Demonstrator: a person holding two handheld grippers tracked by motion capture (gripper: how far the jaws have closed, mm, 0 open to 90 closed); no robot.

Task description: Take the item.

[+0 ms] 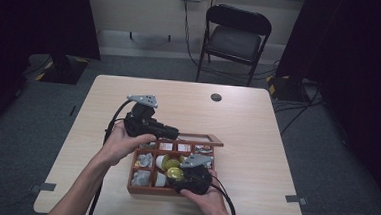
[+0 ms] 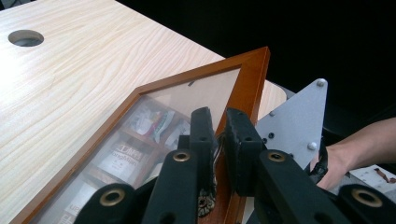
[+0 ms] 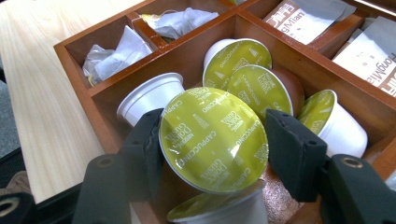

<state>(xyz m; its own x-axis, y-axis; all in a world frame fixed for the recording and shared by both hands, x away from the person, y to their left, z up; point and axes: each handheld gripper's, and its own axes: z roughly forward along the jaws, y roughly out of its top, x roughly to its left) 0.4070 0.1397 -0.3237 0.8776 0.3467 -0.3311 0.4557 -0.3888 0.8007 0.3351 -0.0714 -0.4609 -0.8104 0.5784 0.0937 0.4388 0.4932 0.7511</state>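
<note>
Jaws on capsule (image 3: 213,140) rim, box wall (image 3: 100,98) beside

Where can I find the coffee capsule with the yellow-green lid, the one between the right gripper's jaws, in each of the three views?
High view: the capsule sits low in the middle, in the wooden box, just left of the right gripper.
Left gripper view: I cannot make it out under the box's glass lid, which the left gripper grips by its frame.
Right gripper view: centre, clamped between the jaws.
Shared landmark: the wooden box.
</note>
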